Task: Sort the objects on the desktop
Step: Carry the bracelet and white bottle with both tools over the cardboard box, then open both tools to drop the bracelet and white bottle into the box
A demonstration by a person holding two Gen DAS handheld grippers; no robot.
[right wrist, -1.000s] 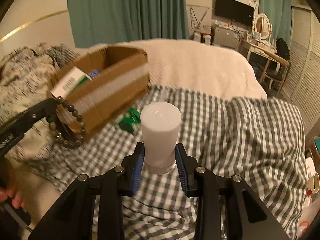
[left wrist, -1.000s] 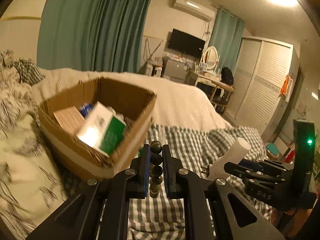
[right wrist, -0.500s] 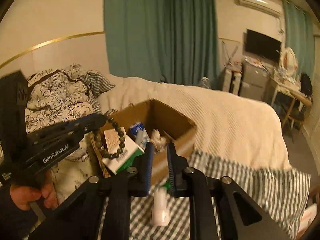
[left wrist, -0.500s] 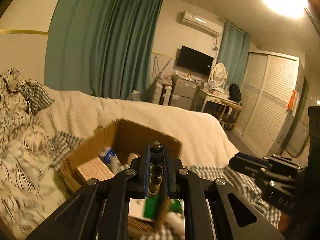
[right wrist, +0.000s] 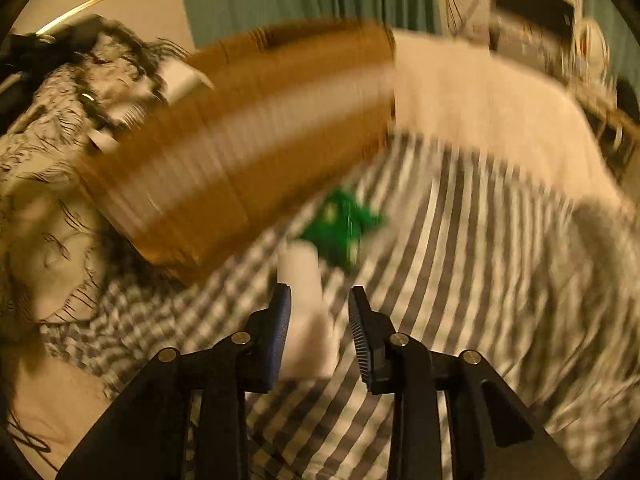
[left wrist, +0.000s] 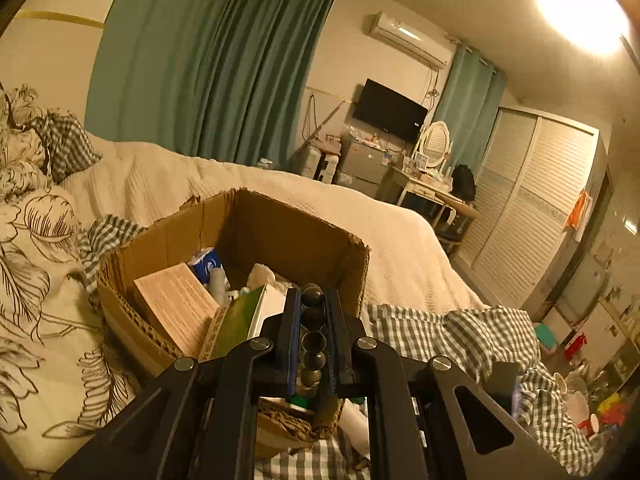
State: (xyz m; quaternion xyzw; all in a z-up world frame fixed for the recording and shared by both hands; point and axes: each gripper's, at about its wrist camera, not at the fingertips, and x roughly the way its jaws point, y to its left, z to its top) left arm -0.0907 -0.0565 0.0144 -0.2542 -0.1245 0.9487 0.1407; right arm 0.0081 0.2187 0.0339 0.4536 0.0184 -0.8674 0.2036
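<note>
The left tool squeezes a dark round-bead bracelet over the brown cardboard box. The right tool has just been opening, with what looks like a blurry white plastic bottle loose between its jaws on the bed.

Corrugated cardboard box (matt); glossy beads

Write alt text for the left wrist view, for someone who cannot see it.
The left gripper is shut on a dark bead bracelet, held at the near rim of an open cardboard box on a bed. The box already holds a tan carton, a green and white box and a blue packet.
</note>
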